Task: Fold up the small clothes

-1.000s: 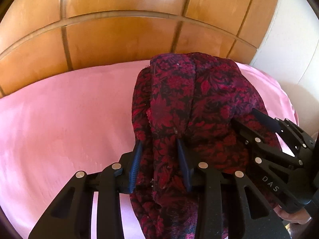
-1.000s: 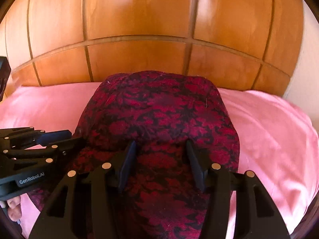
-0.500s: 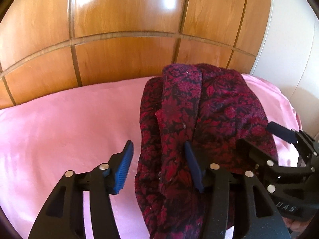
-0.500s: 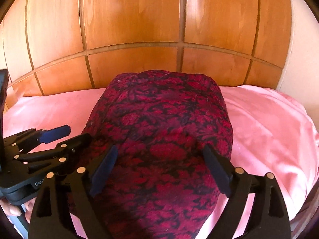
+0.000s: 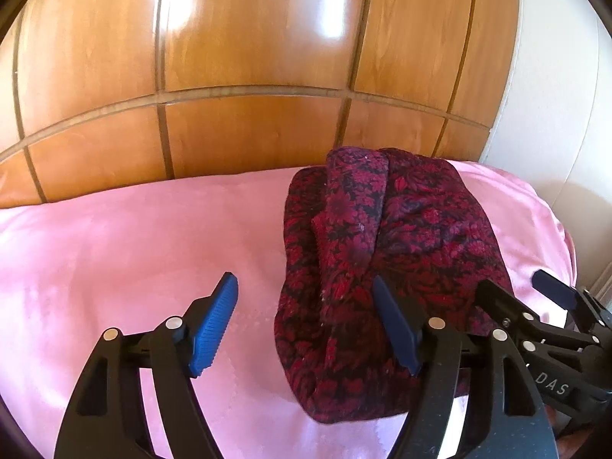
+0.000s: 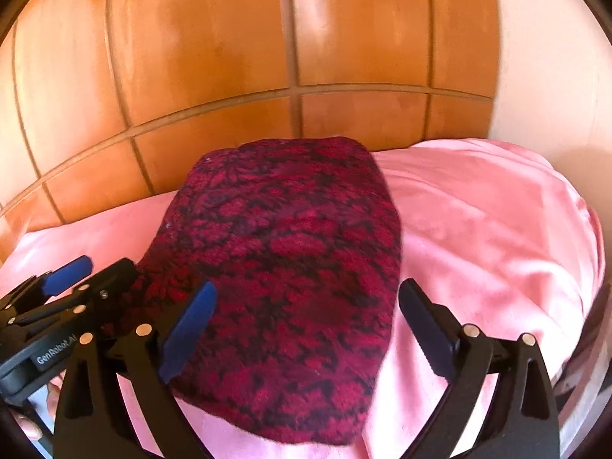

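From the left wrist view, bare pink sheet fills nine o'clock, free room out to the wooden headboard at twelve. The left gripper is opening, nothing pinched; its left pad hangs over sheet, its right pad over the near left edge of the folded red floral garment, which lies at one to three o'clock. A narrow folded strip runs along the garment's left side. The right gripper enters at four o'clock. From the right wrist view its jaws spread wider too, the garment's near edge between them untouched; open sheet at three o'clock, rumpled towards its right edge
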Tool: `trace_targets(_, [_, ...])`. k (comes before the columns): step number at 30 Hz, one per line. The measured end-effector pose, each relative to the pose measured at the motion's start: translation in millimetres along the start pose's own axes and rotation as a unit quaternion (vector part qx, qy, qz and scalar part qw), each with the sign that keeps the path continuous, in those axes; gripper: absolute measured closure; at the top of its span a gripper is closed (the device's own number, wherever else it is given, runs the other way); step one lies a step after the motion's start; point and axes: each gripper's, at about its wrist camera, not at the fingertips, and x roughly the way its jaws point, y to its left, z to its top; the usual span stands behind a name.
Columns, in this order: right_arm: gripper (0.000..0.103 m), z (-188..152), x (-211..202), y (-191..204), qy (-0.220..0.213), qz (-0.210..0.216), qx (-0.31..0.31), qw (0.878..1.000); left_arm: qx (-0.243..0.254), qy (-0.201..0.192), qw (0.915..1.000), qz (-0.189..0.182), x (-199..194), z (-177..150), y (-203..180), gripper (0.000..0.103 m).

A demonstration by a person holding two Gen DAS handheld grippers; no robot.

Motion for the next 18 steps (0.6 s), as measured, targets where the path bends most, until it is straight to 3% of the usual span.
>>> trace_targets(17, [0.003, -48, -58, 15, -0.045, -0.056, 0.041, 0.997, -0.025, -0.033, 0.998, 0.048, -50, -37, 13, 0.022])
trace_targets(18, [0.003, -48, -59, 15, -0.045, -0.059, 0.043, 0.996, -0.026, -0.035, 0.9977, 0.052, -52, -39, 14, 0.017])
